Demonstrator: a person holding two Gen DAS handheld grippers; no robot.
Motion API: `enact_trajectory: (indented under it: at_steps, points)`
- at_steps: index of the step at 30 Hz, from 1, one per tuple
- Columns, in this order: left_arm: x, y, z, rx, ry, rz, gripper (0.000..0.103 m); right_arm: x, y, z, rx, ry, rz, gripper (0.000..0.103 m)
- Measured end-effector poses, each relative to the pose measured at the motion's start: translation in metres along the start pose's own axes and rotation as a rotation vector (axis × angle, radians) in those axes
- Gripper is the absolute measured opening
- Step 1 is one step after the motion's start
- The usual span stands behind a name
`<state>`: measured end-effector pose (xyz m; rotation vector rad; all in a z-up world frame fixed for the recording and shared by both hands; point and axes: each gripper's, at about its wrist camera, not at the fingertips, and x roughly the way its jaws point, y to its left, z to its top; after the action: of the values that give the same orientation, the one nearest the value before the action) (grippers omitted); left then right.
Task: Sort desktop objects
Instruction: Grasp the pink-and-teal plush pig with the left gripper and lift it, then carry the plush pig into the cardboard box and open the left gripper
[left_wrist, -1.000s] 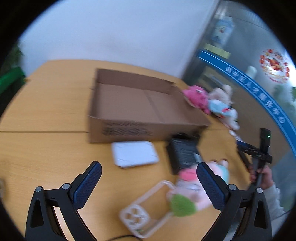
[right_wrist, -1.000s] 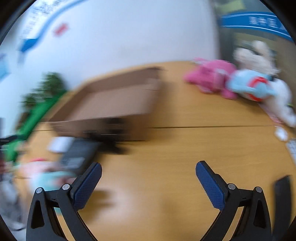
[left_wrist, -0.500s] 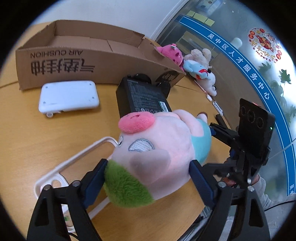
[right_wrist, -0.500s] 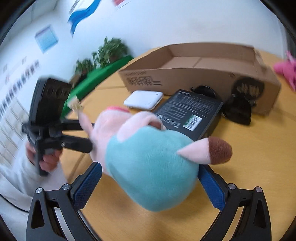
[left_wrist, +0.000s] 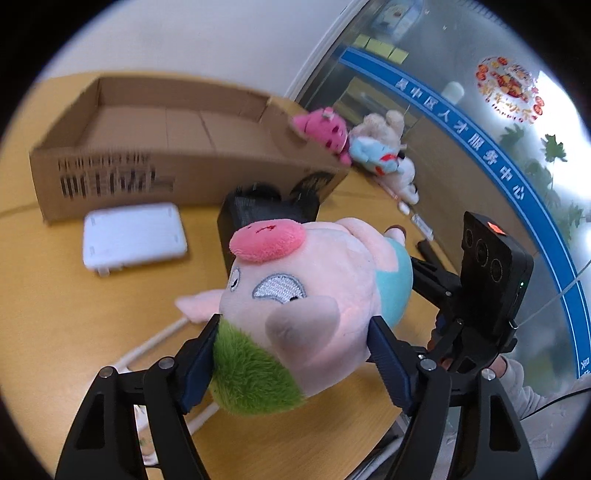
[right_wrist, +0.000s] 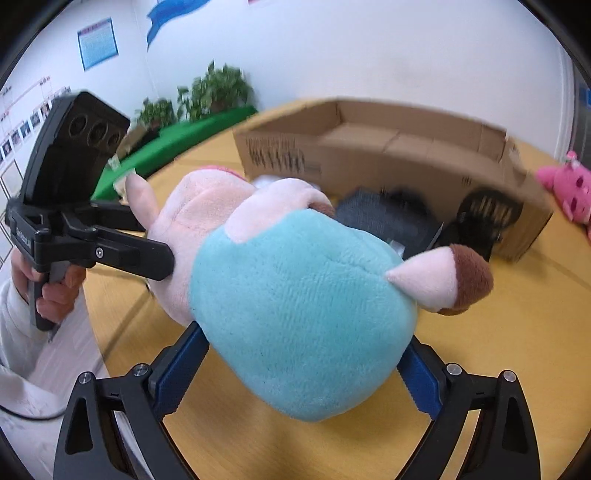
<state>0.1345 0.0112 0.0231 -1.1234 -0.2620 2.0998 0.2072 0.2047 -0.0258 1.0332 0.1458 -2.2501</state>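
**Two grippers are sharing one soft plush pig above the worktop**

The plush pig (left_wrist: 314, 295) is hanging in the air over the yellow worktop (left_wrist: 55, 314), just in front of the open cardboard box (left_wrist: 177, 147). The left gripper (left_wrist: 291, 354) is clamping the head end, its blue pads pressing in at the green tuft and behind the ear. The right gripper (right_wrist: 303, 365) is squeezing the teal body end, and the fabric is bulging out around its pads.

The toy is looking light and very yielding: the stuffing is giving way under both grips, so a hold on the full, round bulk is likely to be surer than one on a thin ear or the brown-tipped foot, which would probably flop or slip out. It seems in no danger of breaking, and the fuzzy cloth should be offering good friction against the pads. One gripper alone would likely be enough to carry it.

Under and behind the pig, a black boxed item (left_wrist: 255, 210) and a white flat device (left_wrist: 133, 236) are lying on the worktop beside the box wall, and a white plastic frame (left_wrist: 155, 343) is showing below the toy. More plush toys (left_wrist: 354, 147) are sitting past the box's far corner.
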Motion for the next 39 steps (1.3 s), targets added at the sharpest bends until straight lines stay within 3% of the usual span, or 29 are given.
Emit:
enact_trajectory:
  at_steps: [11,20,27,32,39]
  points:
    - [-0.089,-0.030,0.124,0.197,-0.291,0.058,0.077,-0.070,0.010,0.147,-0.169,-0.284,-0.137,0.096]
    - [-0.129,-0.027,0.214,0.260,-0.421,0.128,0.077,-0.082,-0.002,0.255,-0.222,-0.400,-0.114,0.096]
    - [-0.131,0.009,0.267,0.208,-0.439,0.142,0.077,-0.046,-0.026,0.332,-0.222,-0.414,-0.084,0.096]
    - [-0.091,0.066,0.301,0.103,-0.382,0.133,0.077,0.013,-0.062,0.368,-0.169,-0.340,-0.058,0.096]
    - [-0.011,0.143,0.325,-0.045,-0.257,0.171,0.077,0.125,-0.127,0.379,-0.062,-0.191,-0.012,0.096]
